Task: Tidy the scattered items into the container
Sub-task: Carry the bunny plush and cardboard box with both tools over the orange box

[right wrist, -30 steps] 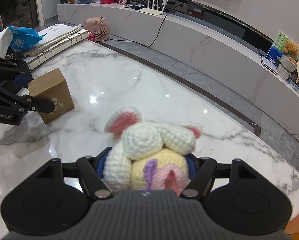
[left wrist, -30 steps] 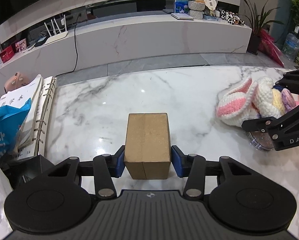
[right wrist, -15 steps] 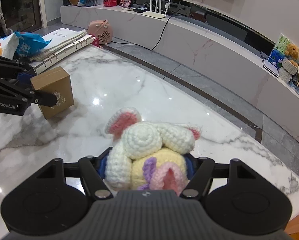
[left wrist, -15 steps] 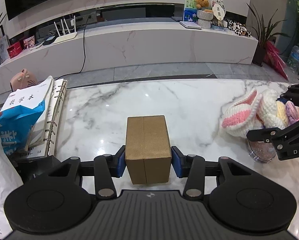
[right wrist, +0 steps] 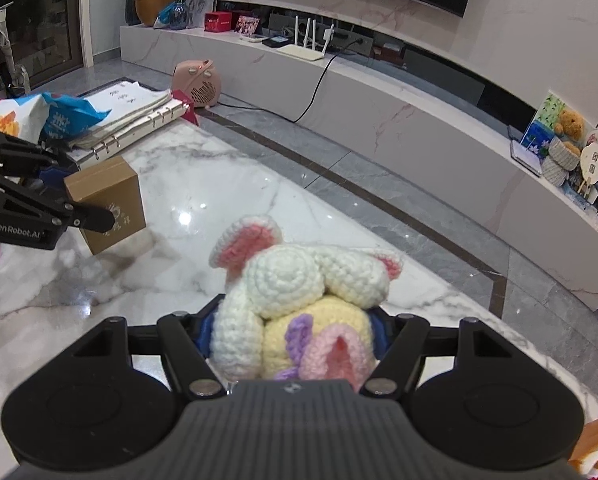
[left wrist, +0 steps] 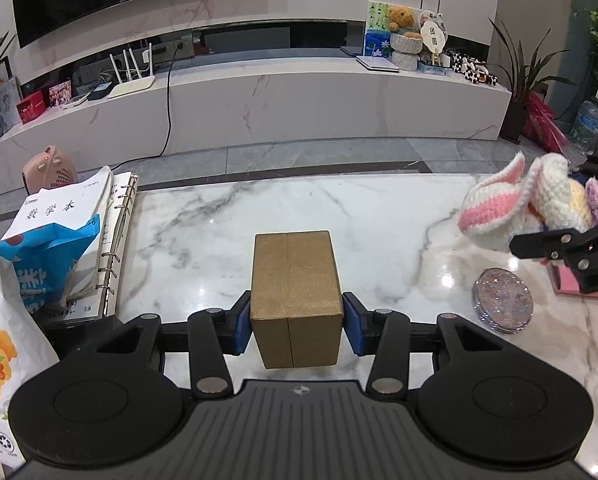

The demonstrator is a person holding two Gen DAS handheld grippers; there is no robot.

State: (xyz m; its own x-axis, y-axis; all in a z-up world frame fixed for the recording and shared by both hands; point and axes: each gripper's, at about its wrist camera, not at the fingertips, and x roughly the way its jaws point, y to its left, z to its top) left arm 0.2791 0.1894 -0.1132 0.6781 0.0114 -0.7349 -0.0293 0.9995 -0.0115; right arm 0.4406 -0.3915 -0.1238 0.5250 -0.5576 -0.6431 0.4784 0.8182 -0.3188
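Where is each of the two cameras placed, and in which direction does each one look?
Left wrist view: sits on the left gripper, looking forward and down over the marble table toward the TV wall; its own fingers clamp the cardboard box, and the right gripper enters at the right edge.
Right wrist view: sits on the right gripper, looking across the table toward the same wall; its fingers hold the crocheted toy, and the left gripper enters at the left edge.
Shared: box, toy, table, ring binder, pink heater.

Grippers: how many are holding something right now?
2. Left gripper clamps the box above the table; right gripper clamps the crochet toy. Container not in view.
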